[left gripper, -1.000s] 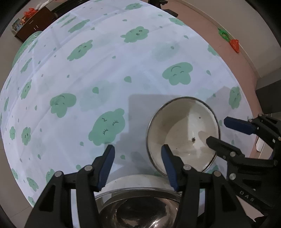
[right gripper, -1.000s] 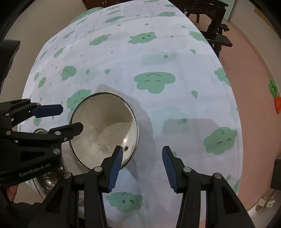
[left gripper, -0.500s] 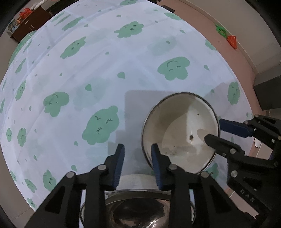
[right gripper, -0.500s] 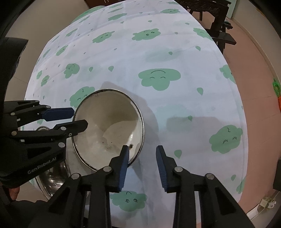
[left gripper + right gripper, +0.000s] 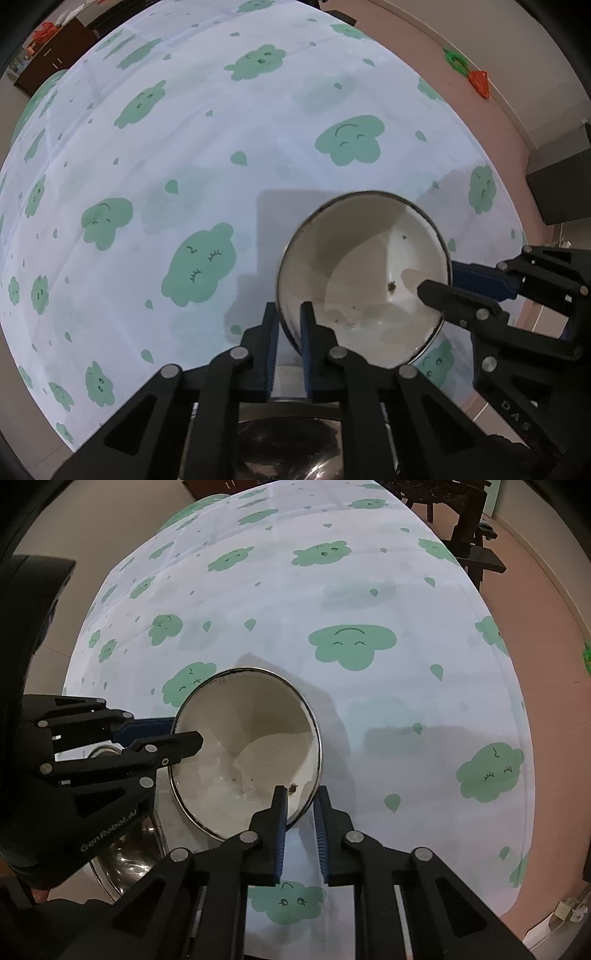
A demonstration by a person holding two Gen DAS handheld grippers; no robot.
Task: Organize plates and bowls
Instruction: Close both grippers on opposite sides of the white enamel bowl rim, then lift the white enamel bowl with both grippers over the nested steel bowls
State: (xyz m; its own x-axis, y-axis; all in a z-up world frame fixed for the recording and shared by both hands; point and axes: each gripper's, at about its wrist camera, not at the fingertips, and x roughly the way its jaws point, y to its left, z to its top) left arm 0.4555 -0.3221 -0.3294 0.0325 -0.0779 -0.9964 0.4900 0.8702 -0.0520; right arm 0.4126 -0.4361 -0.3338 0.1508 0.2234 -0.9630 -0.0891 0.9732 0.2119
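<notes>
While both grippers' fingers [image 5: 306,332] close on the white bowl [image 5: 369,273], they half-hide the steel bowl [image 5: 280,450].

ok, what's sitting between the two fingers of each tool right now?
The rim of the white enamel bowl. The left tool straddles it in the left wrist view, the right tool on the opposite side in the right wrist view; both are closing.

The black body of the left gripper [image 5: 207,734], seen in the right wrist view, carries pale lettering reading "GenRobot.AI". In the left wrist view, the black body of the right gripper [image 5: 443,282] shows embossed letters reading "DAS". No other text is legible.
</notes>
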